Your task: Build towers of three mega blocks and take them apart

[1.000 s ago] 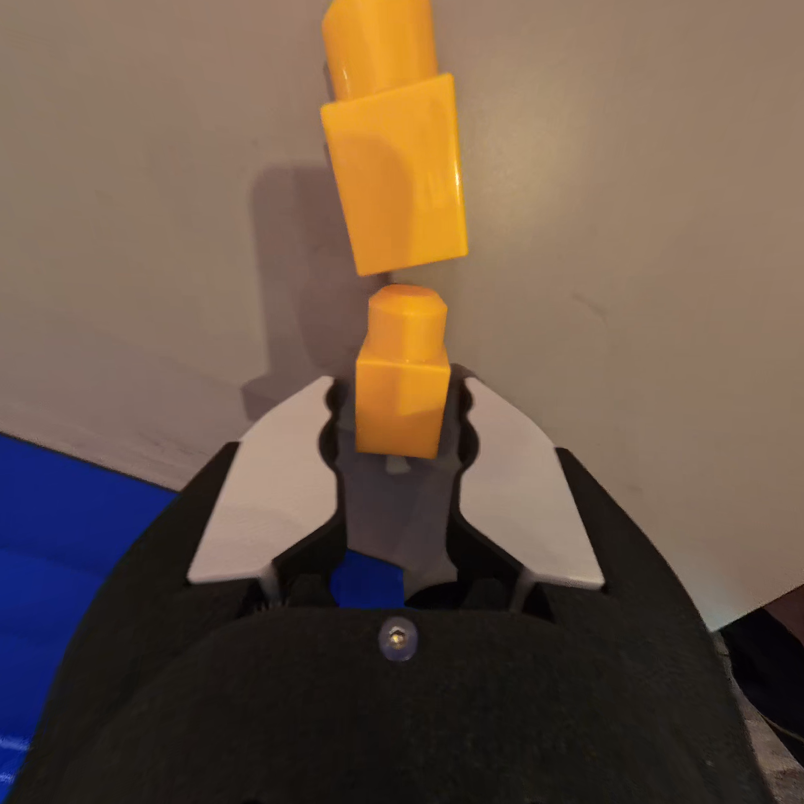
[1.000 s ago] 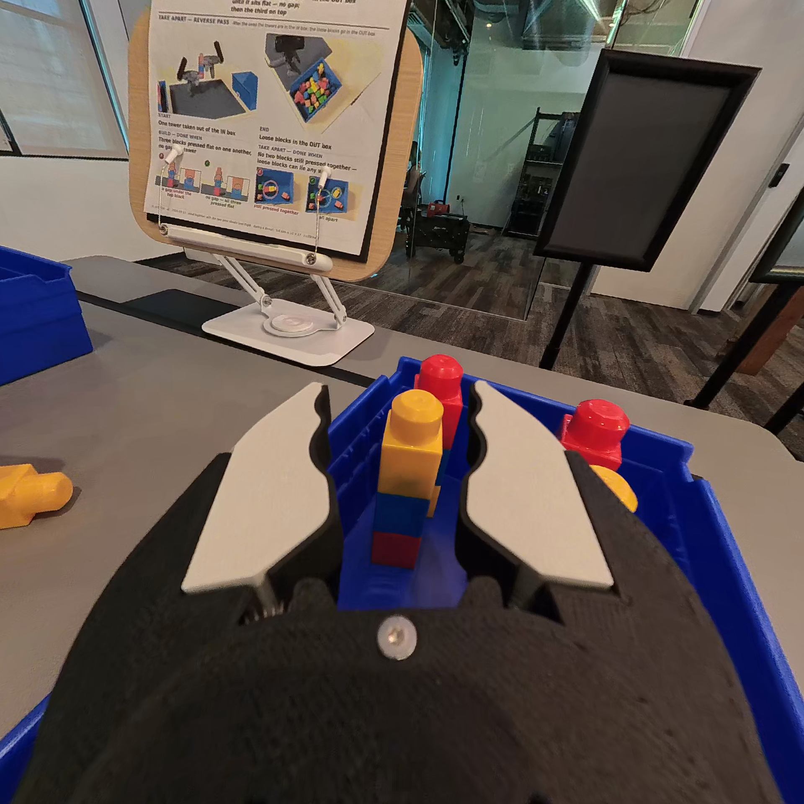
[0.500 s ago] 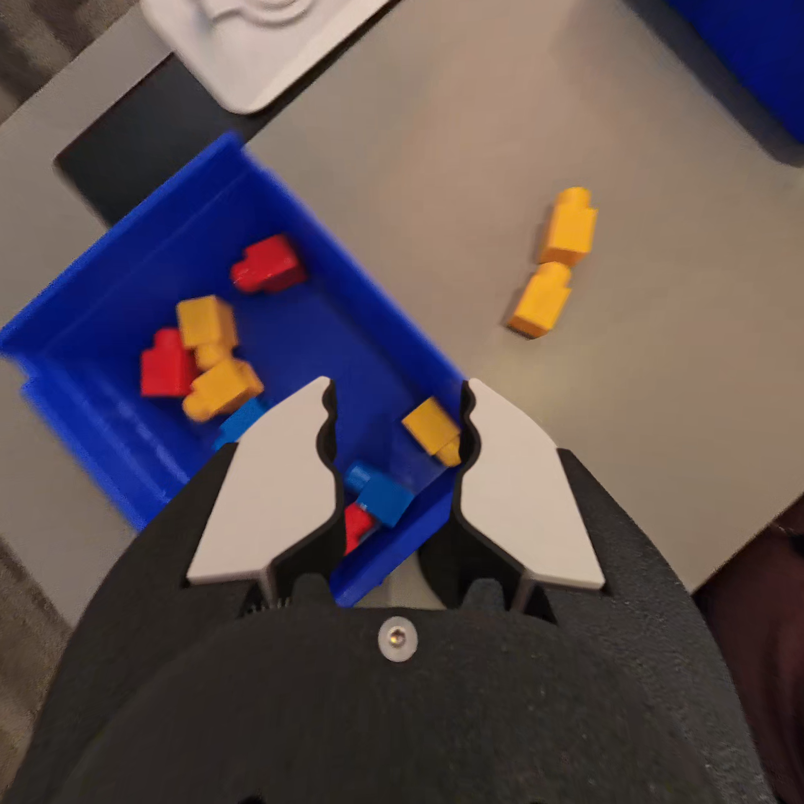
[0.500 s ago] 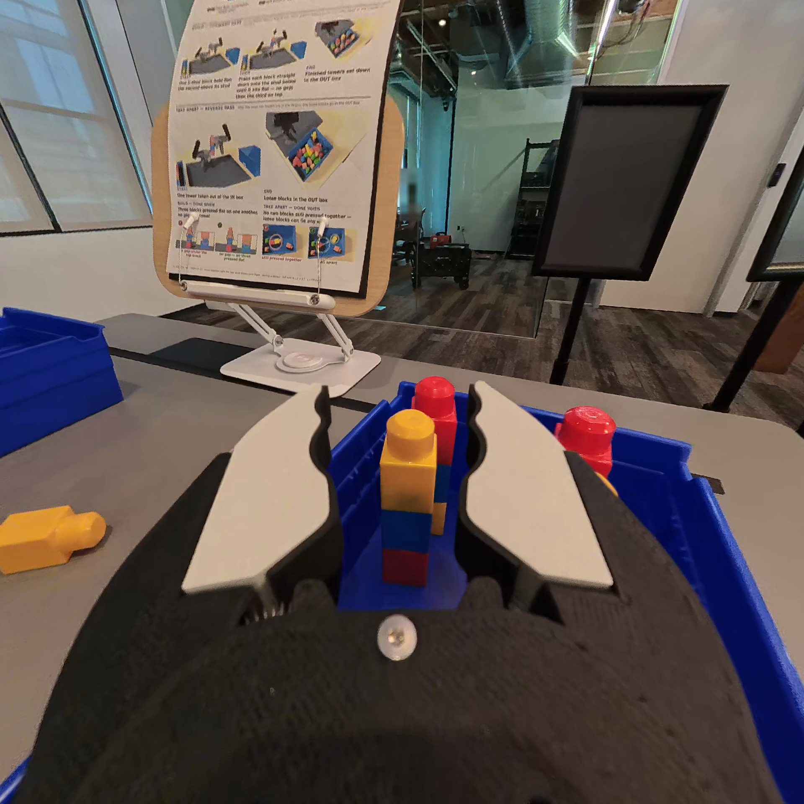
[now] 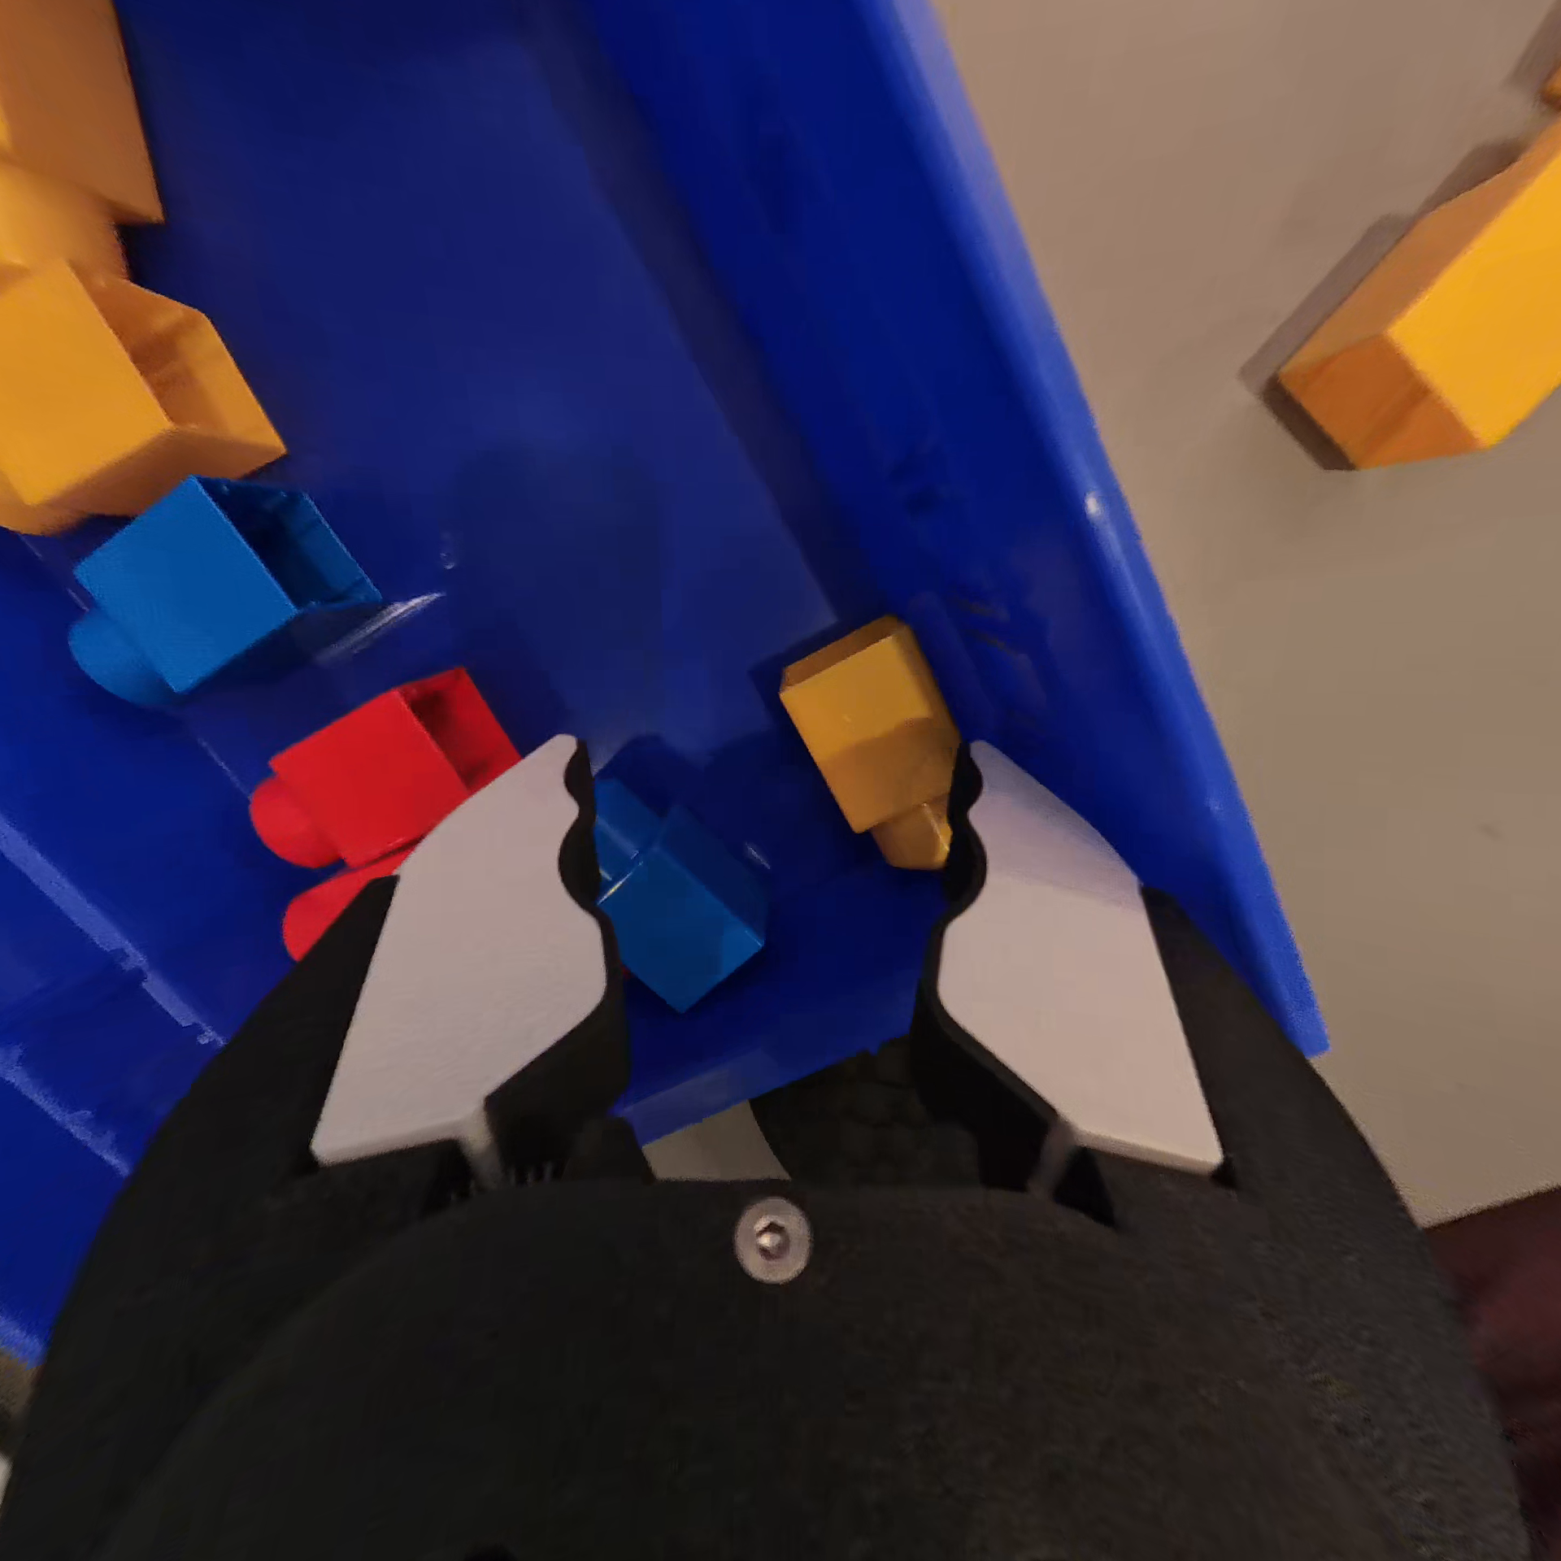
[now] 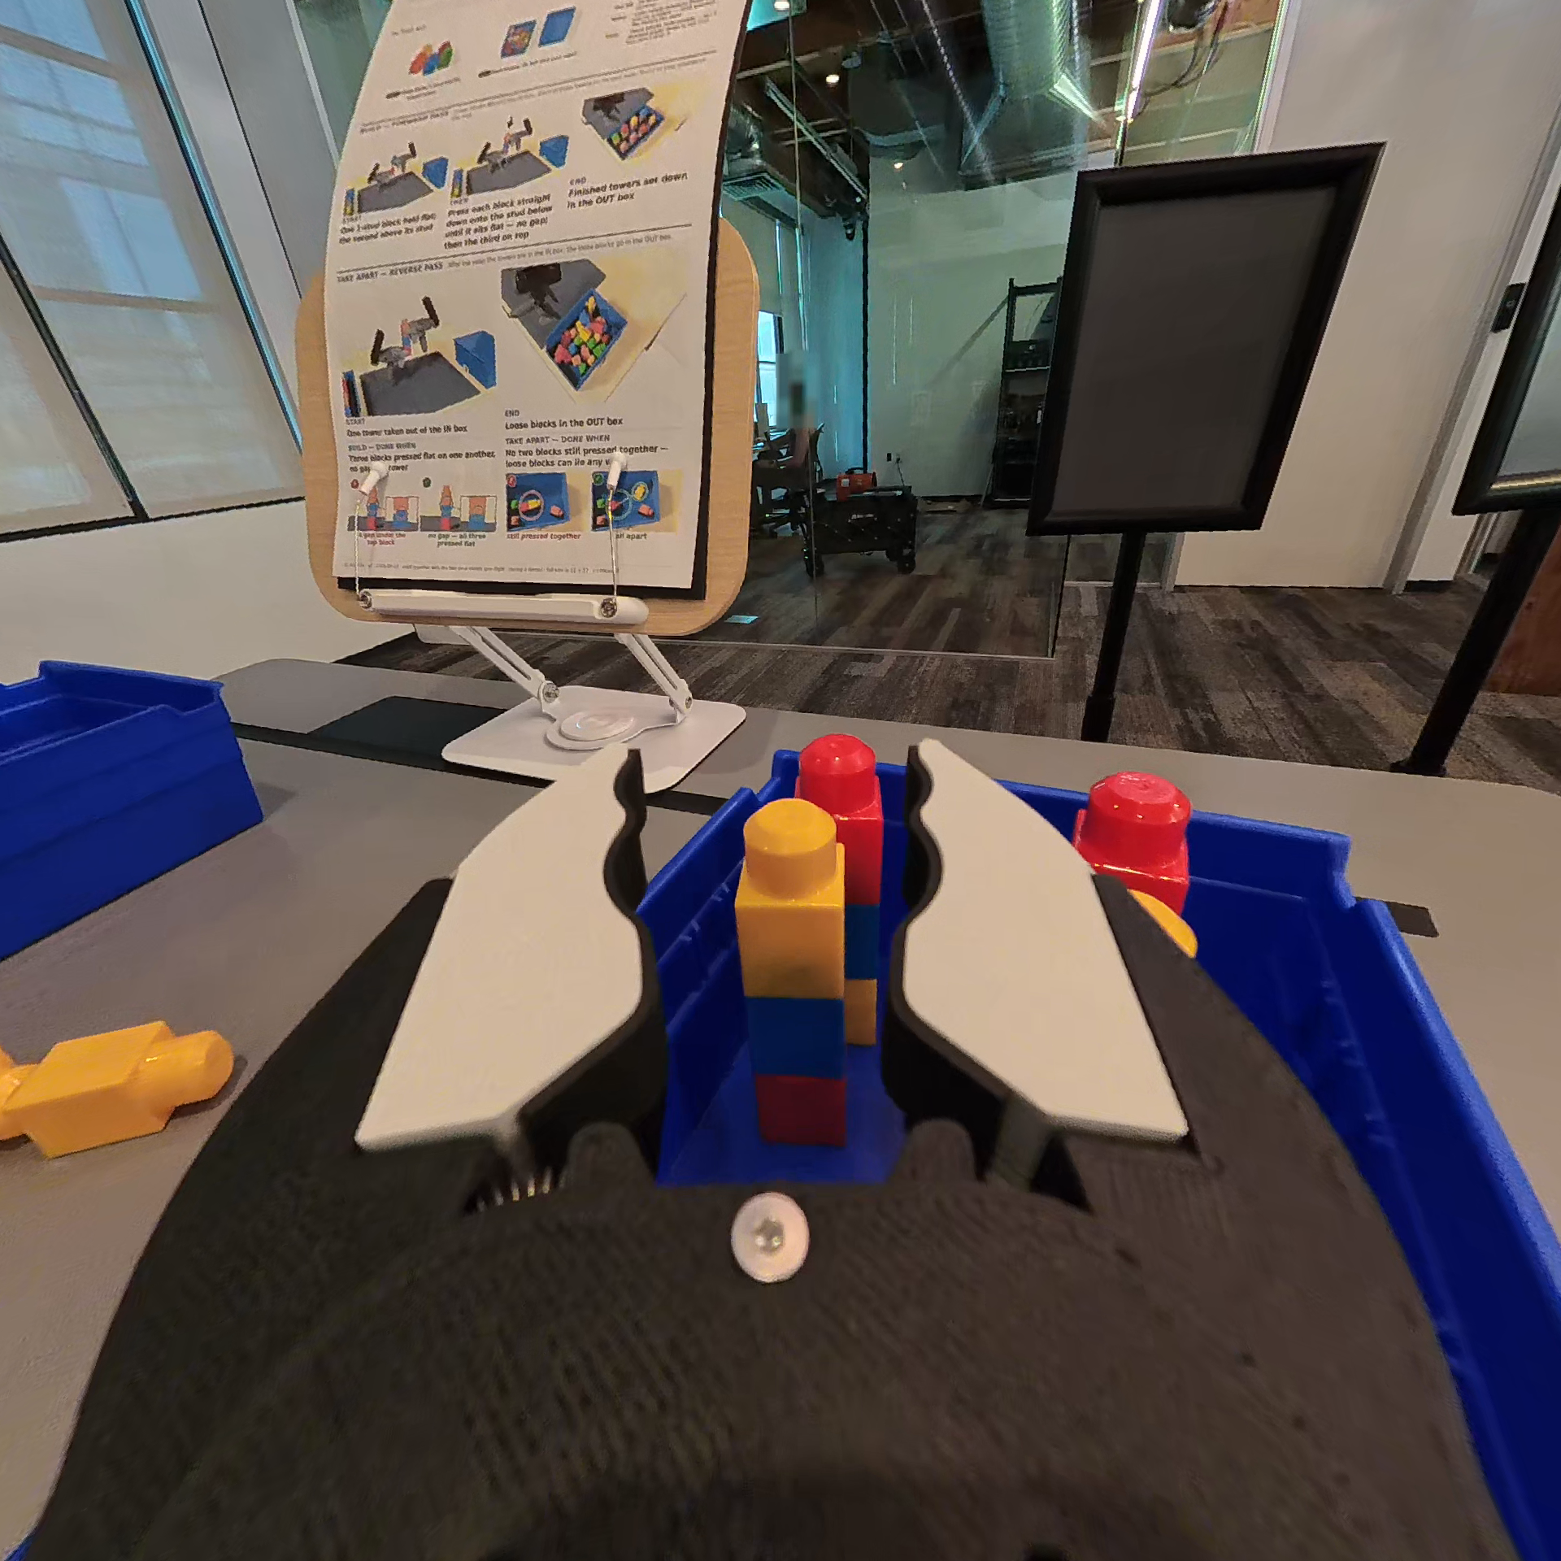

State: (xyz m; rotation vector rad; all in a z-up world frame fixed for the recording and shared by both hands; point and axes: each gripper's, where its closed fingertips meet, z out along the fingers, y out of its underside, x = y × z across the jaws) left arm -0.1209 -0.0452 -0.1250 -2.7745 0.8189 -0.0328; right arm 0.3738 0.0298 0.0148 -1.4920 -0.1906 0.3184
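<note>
Both tongs are spread and hold nothing: the left gripper (image 5: 773, 811) hangs over loose blocks in its blue bin (image 5: 971, 405), while the right gripper (image 6: 773, 832) straddles, without touching, a 3-block tower (image 6: 794, 971), likely the next to dismantle.

Towers (image 6: 794, 971) in bin (image 6: 1318, 954)

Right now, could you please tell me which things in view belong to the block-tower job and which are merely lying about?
Belonging to the job:
- yellow-blue-red plastic block tower
- blue plastic bin of towers
- blue plastic bin of loose blocks
- loose yellow plastic block on the table
- printed instruction sheet

Lying about:
- black framed sign stand
- white folding sheet stand
</note>
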